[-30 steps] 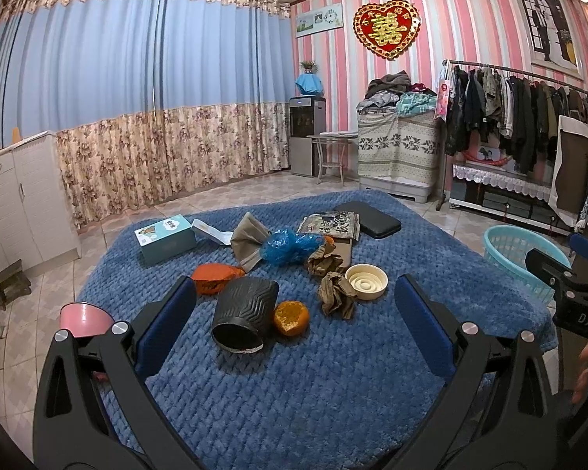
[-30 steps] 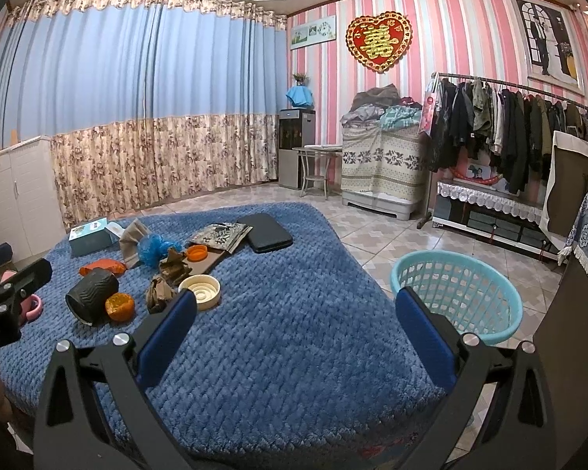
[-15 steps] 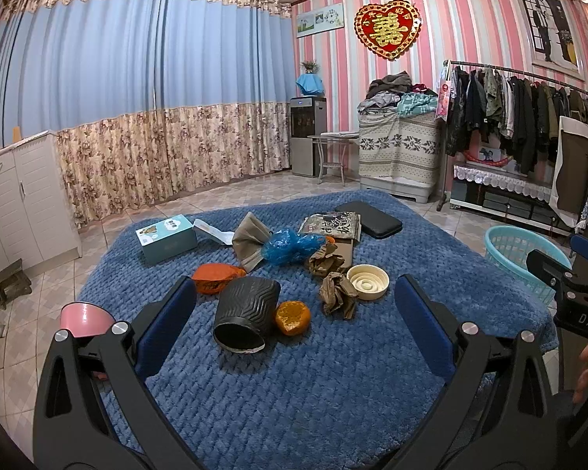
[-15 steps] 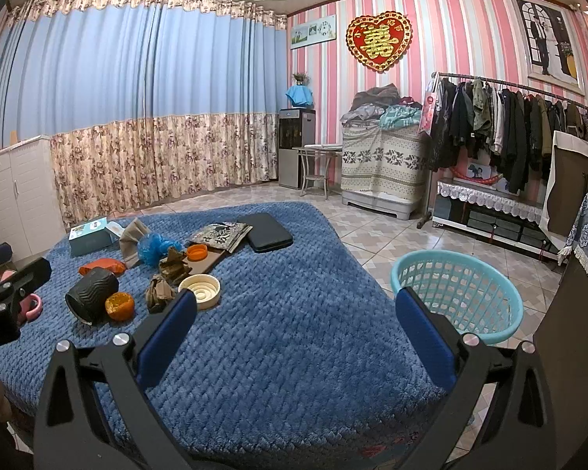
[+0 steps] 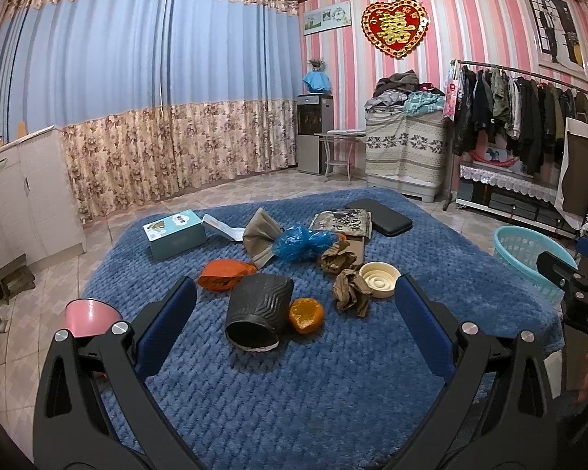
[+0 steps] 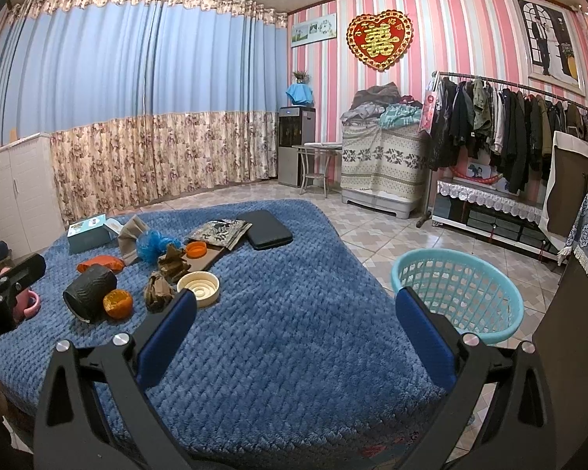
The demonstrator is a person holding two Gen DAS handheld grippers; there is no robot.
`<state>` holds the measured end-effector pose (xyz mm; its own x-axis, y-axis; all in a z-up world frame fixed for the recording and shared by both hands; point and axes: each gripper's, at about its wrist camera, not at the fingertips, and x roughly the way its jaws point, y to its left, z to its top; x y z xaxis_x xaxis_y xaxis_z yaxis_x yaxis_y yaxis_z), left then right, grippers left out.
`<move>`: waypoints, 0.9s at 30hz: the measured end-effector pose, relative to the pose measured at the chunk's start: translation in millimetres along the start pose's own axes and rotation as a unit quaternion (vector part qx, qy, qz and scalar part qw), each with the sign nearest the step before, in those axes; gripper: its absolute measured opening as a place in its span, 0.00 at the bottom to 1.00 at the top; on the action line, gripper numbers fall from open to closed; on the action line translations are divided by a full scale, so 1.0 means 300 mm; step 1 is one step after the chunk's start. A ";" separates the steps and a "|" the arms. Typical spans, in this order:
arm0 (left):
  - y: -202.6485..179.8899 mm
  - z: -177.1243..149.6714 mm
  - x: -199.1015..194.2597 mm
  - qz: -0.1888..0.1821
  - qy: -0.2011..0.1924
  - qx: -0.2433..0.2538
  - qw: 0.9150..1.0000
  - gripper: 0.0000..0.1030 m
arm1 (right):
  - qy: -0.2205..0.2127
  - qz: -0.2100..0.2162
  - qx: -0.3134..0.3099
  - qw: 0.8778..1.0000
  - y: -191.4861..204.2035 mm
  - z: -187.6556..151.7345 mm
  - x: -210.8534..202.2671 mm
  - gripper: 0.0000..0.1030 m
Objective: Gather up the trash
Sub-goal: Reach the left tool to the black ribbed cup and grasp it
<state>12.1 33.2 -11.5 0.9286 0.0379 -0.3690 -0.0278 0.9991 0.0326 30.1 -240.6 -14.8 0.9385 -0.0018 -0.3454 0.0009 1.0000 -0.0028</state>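
A: Nothing has shifted since the earlier frames; left gripper [image 5: 294,313] and right gripper [image 6: 294,319] both hang released, empty.

B: Trash?

A: Frame centre on the blue blanket [image 5: 333,391]: black cup [image 5: 258,311], orange peel [image 5: 305,315], crumpled paper [image 5: 351,293]. Basket [image 6: 456,297] at lower right.

B: Risk?

A: The cup lies on its side and could roll; the peel touching it may get dragged along.

Left wrist view looks forward along its tongs [image 5: 294,313], low over the blue blanket [image 5: 294,384], near the litter. Right wrist view faces likewise from further right; both share the blanket and basket [image 6: 456,293].
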 end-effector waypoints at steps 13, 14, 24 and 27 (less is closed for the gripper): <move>0.068 -0.038 0.044 0.031 0.020 -0.001 0.999 0.95 | 0.008 -0.008 0.000 1.000 -0.013 -0.035 0.067 0.96; 0.073 -0.042 0.052 0.031 0.024 -0.004 0.999 0.95 | 0.008 -0.007 0.000 1.000 -0.013 -0.034 0.071 0.96; 0.110 -0.079 0.161 0.035 0.061 -0.019 0.997 0.95 | 0.013 -0.001 -0.006 1.000 0.004 0.000 0.167 0.96; 0.122 -0.074 0.213 0.036 0.065 -0.016 0.997 0.95 | 0.031 0.002 -0.003 0.999 0.007 -0.001 0.206 0.96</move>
<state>62.2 72.6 -54.6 0.8682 0.1098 -0.4839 -0.1066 0.9937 0.0342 87.9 -238.5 -36.4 0.9149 0.0028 -0.4037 -0.0060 1.0000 -0.0067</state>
